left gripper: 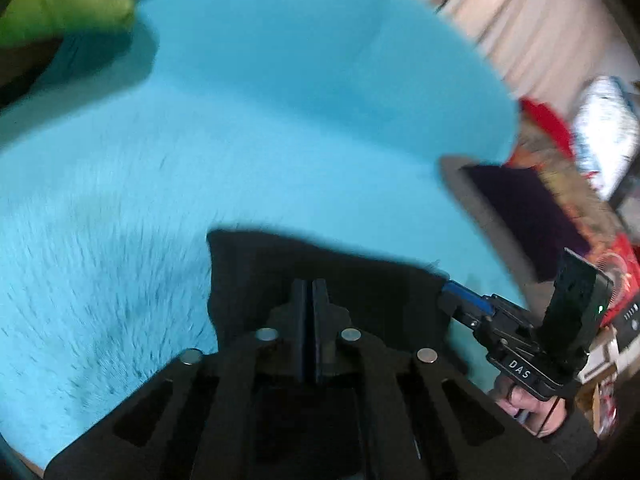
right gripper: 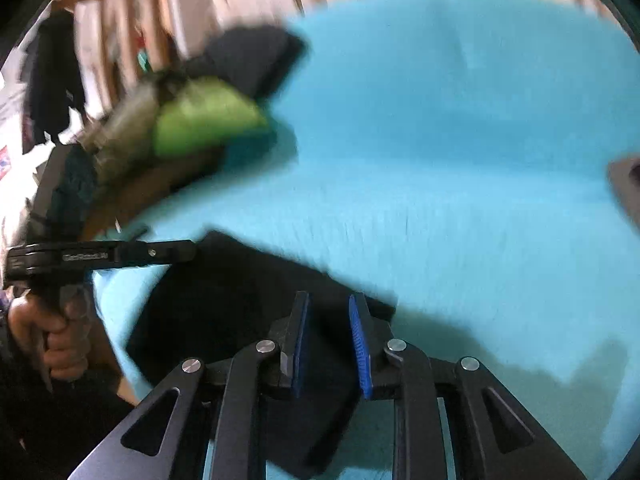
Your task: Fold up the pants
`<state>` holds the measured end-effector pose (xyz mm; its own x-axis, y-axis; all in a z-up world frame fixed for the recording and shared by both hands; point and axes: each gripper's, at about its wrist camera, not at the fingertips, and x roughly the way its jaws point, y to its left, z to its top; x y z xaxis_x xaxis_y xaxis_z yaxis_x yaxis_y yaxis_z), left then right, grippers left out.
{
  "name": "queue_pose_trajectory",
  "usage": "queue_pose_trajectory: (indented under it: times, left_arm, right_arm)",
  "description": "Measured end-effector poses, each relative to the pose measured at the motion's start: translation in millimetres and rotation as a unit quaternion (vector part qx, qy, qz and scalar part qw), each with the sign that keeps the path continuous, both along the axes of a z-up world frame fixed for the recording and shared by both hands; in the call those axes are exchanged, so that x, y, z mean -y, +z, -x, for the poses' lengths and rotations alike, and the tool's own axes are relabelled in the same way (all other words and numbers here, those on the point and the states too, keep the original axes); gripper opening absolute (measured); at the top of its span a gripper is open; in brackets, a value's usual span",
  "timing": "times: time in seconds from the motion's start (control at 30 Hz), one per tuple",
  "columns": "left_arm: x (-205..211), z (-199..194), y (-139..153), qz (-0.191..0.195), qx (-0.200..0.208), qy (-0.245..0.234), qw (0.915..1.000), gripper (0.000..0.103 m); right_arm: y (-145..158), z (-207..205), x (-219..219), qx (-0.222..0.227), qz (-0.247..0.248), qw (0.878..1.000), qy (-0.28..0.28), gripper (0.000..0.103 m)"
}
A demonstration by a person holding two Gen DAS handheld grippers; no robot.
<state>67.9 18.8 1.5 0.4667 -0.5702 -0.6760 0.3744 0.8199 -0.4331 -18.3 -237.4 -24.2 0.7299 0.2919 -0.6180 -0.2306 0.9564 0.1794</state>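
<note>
Left gripper (left gripper: pixel 309 284) closed, seemingly pinching black pants (left gripper: pixel 320 264) for folding over turquoise blanket (left gripper: pixel 280 120); right gripper (right gripper: pixel 329 300) parted, straddling pants, gripping nothing visible.

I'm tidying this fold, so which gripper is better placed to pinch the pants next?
Probably the right gripper: its jaws stand apart right over the black pants on the blue blanket. The left gripper is shut and would have to open first.

Each fisheye rides a hand-held gripper, tilted down, close above the fuzzy turquoise blanket (left gripper: pixel 280 128). Both share the flat black pants (right gripper: pixel 224 304) and crumpled green cloth (left gripper: pixel 68 4) (10 o'clock). Left view shows the right hand-held gripper (left gripper: pixel 450 292) at 4 o'clock.
</note>
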Motion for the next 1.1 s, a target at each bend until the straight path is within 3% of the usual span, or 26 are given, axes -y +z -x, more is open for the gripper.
queue_pose_trajectory:
  times: [0.03,0.1,0.2,0.27,0.33,0.43,0.5,0.57,0.63,0.7,0.8,0.9,1.0,1.03,1.1]
  left_arm:
    - [-3.7,-4.5,-15.9,0.014,-0.012,0.010,0.9998,0.001]
    - [-7.9,-5.9,-18.5,0.037,-0.020,0.022,0.9989,0.001]
    - [-1.2,-2.0,-14.3,0.015,-0.002,0.018,0.9997,0.001]
    - [-2.5,1.4,-9.9,0.025,0.007,0.018,0.9995,0.001]
    - [-9.3,10.2,1.9,0.044,0.029,0.021,0.9984,0.001]
    - [-19.4,19.5,32.2,0.064,0.096,0.032,0.9928,0.002]
    - [-17.1,4.3,32.2,0.056,0.080,0.041,0.9944,0.002]
    - [-12.7,-14.9,8.5,0.039,0.019,0.051,0.9978,0.002]
    - [-10.1,-23.6,-14.2,0.014,-0.023,0.071,0.9971,0.001]
    - [-7.7,-23.2,-11.5,0.012,-0.028,0.071,0.9970,0.001]
    - [-0.2,-24.5,-6.4,0.004,-0.016,0.068,0.9975,0.001]
    - [-14.9,-14.7,4.7,0.048,-0.001,0.070,0.9964,0.001]
    - [-20.4,6.3,25.0,0.079,0.039,0.051,0.9948,0.001]
    - [-16.5,10.6,28.5,0.076,0.046,0.044,0.9951,0.004]
    - [-1.3,15.6,22.2,0.048,0.039,0.020,0.9979,0.004]
  right_arm:
    - [-17.8,-9.7,-0.6,-0.034,0.004,0.999,0.003,0.019]
    - [-20.9,-9.9,2.1,-0.018,-0.008,1.000,-0.005,0.017]
    - [-22.9,-6.6,1.7,-0.012,-0.003,1.000,-0.007,0.017]
    - [-21.0,-4.6,0.8,-0.009,-0.006,1.000,-0.006,0.017]
    - [-14.7,-2.9,-1.1,0.002,-0.001,1.000,-0.010,0.019]
    - [7.0,20.1,-7.8,0.053,0.000,0.999,-0.003,0.023]
    - [20.8,37.2,-18.4,0.075,-0.014,0.997,0.011,0.024]
    - [21.4,46.7,-31.2,0.066,-0.023,0.997,0.028,0.024]
    - [7.8,54.9,-48.2,0.042,0.012,0.998,0.037,0.021]
    - [-16.6,56.2,-52.7,0.013,0.046,0.998,0.027,0.021]
    - [-20.2,63.1,-50.9,0.047,0.046,0.997,0.032,0.022]
    - [-7.9,67.8,-51.8,0.053,0.047,0.997,0.024,0.022]
    - [5.9,89.2,-55.7,0.101,0.044,0.994,0.028,0.025]
    - [4.7,92.6,-58.6,0.100,0.054,0.993,0.026,0.025]
    - [-12.8,83.6,-58.7,0.054,0.072,0.996,0.018,0.028]
